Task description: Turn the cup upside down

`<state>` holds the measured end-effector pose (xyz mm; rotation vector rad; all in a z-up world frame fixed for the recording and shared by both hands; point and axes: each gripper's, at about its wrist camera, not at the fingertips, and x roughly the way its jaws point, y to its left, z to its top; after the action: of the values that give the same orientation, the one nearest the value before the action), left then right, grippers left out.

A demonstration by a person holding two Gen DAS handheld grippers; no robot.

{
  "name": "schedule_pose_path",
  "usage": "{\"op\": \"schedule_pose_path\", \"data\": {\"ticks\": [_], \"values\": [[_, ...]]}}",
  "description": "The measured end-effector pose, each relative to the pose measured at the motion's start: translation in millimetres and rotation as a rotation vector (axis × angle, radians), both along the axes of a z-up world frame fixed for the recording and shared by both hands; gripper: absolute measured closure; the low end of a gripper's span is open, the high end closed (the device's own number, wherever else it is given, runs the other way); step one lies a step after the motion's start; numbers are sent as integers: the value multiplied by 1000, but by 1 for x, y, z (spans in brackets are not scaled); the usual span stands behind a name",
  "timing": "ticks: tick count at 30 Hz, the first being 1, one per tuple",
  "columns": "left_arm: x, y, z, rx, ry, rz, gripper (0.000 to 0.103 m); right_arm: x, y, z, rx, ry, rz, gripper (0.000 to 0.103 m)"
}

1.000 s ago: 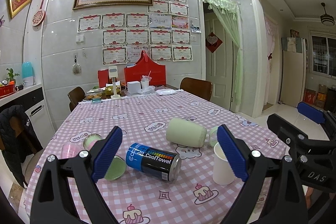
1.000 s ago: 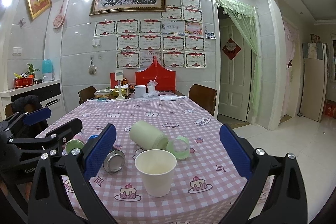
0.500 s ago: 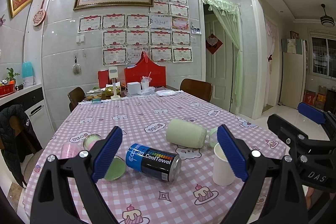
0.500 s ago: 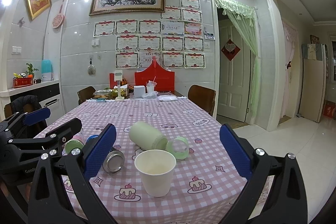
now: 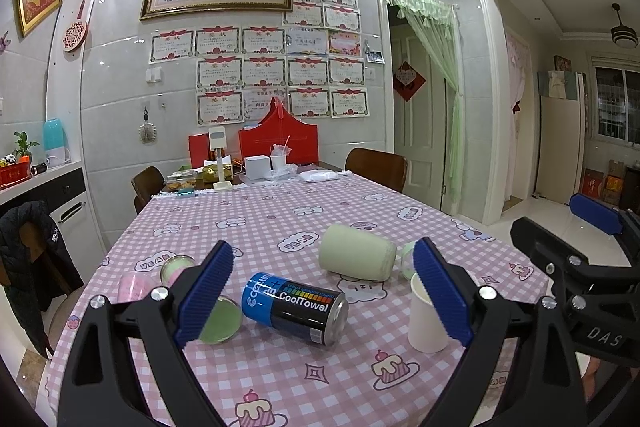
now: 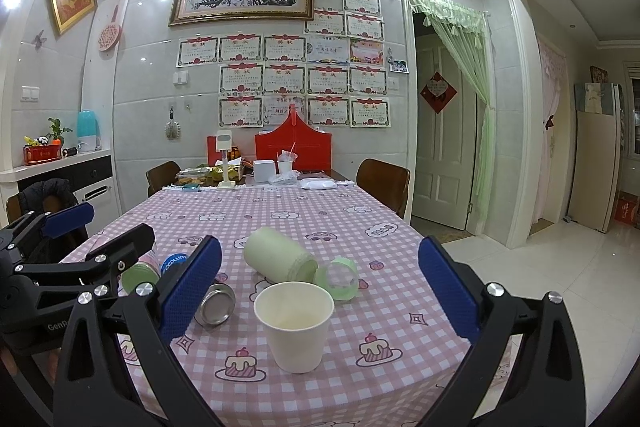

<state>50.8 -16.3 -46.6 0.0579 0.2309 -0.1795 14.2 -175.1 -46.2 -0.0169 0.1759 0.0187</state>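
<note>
Approach step: paper cup (image 6: 294, 327) stands upright, untouched. Your right gripper (image 6: 320, 291) and left gripper (image 5: 320, 295) are both spread, empty. Next, close the right on the cup wall.

a blue cooltowel can (image 5: 294, 309) lies on its side at centre frame on the pink checked surface (image 5: 280, 219), a pale green cylinder (image 5: 357, 257) lying above-right of it, a green lid (image 5: 220, 321) at its left end.
</note>
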Motion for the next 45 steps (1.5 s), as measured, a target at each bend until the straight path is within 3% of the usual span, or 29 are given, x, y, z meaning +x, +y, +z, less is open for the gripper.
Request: {"op": "schedule_pose_path", "data": {"ticks": [45], "values": [[1, 6, -1, -1, 7, 6, 13, 3, -2, -1, -3, 0, 1, 8]]}}
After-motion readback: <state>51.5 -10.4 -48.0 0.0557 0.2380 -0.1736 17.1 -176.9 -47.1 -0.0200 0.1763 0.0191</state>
